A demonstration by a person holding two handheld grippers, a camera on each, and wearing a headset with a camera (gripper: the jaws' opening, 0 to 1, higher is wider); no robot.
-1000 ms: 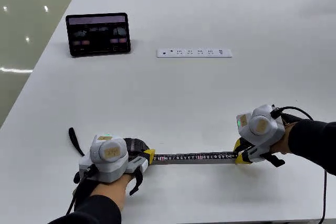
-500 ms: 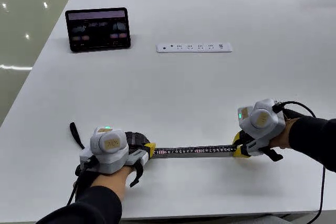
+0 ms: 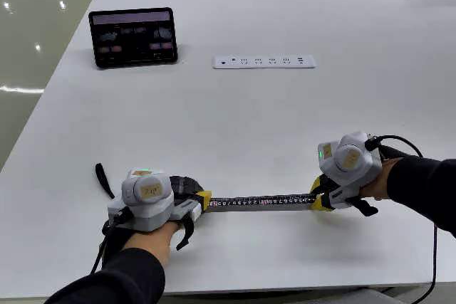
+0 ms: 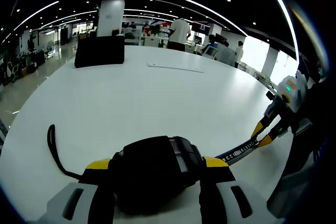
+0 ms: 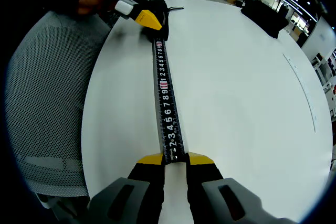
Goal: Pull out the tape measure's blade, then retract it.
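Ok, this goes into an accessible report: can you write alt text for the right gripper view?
The right gripper pinches the tip of a black tape measure blade, which runs flat across the white table to its case, held in the left gripper at the far end.

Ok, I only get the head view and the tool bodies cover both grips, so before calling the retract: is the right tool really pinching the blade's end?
Observer: Yes. In the right gripper view the right tool has its yellow-tipped jaws shut on the very end of the blade.
Operator: And the left one?
Observer: The left gripper view shows the left tool clamping the black tape measure case between its jaws.
Operator: Can you read the blade?
Observer: Its numerals face up, running from 2 by the right tool's jaws up past a red 10.
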